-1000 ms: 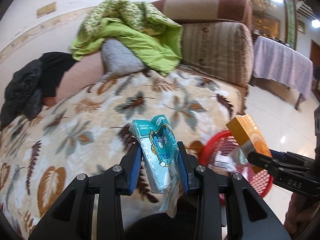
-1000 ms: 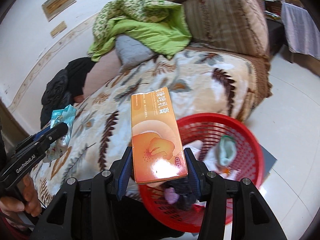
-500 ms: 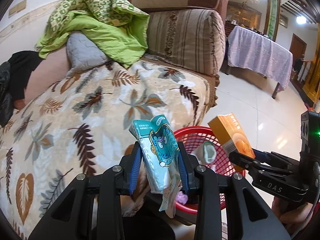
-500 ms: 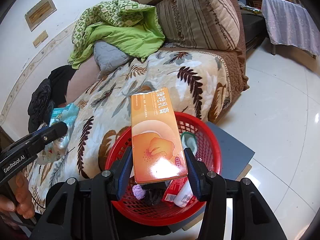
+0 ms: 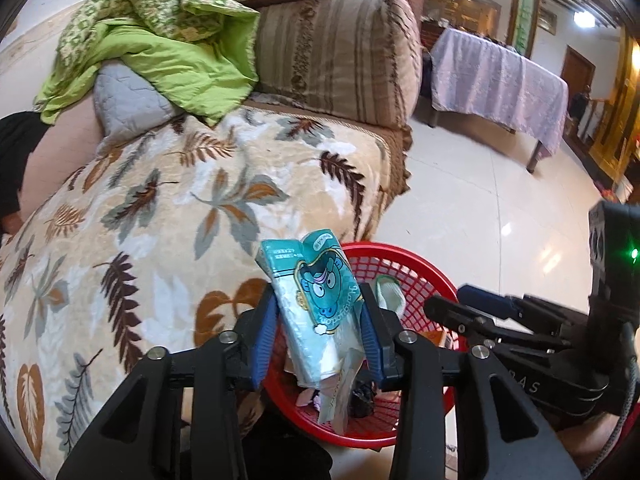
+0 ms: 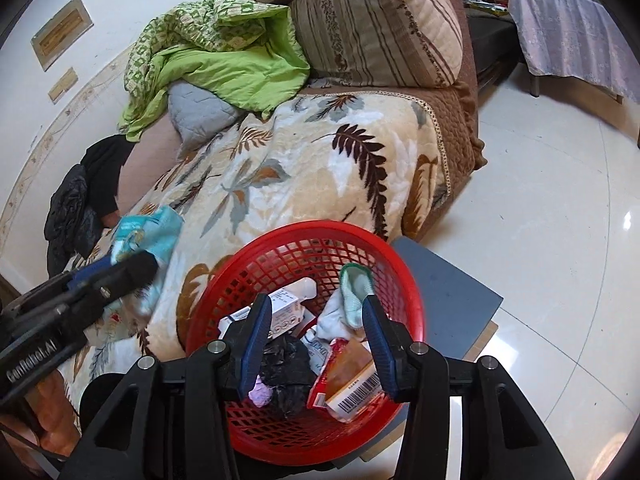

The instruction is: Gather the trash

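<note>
Leaf-print sofa [image 5: 208, 208] on glossy white floor [image 6: 560, 240]; cloth-draped table [image 5: 500, 80] behind.

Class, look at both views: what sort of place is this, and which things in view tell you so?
Most likely a home living room: a brown striped upholstered sofa draped with a cream leaf-patterned blanket, glossy white tiled floor, and a cloth-covered side table.

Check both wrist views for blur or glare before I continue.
Left wrist view: the teal snack packet and red mesh basket are sharp; edges bend from fisheye. Right wrist view: the packet is motion-smeared; the glossy white floor shows glare spots.
</note>
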